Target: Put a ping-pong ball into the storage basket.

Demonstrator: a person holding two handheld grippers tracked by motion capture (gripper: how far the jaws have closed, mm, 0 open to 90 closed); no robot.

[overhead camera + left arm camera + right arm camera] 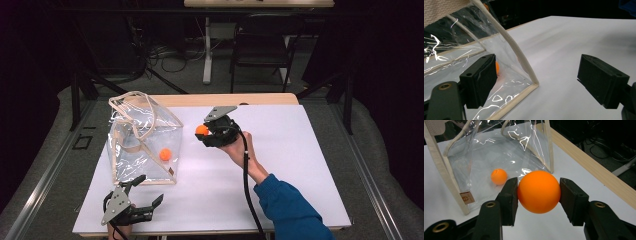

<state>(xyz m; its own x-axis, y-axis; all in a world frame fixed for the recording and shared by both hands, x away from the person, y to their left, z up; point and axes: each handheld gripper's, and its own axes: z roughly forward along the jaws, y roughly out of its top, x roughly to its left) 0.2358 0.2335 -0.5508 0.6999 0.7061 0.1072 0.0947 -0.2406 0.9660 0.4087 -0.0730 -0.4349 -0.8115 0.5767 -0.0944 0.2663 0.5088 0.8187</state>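
Table (280, 165) seen from above, facing forward. Each tool camera set low, close, aimed along jaws. Clear bag (142, 140) shared by all views.

Quick count of what's out on the table (300, 165), which is one table with a white top. Two orange balls total: one ball (539, 191) pinched between the jaws of the right gripper (206, 131), and a second ball (165, 154) sitting inside the bag. One clear plastic bag (142, 142) with cream trim, and it has two handles looped at the top. There's one small brown tag on the bag's lower corner. Two handheld grippers: the right one and the left gripper (148, 192), each with two black jaws. Behind the table, one dark chair (262, 42) and one more table.
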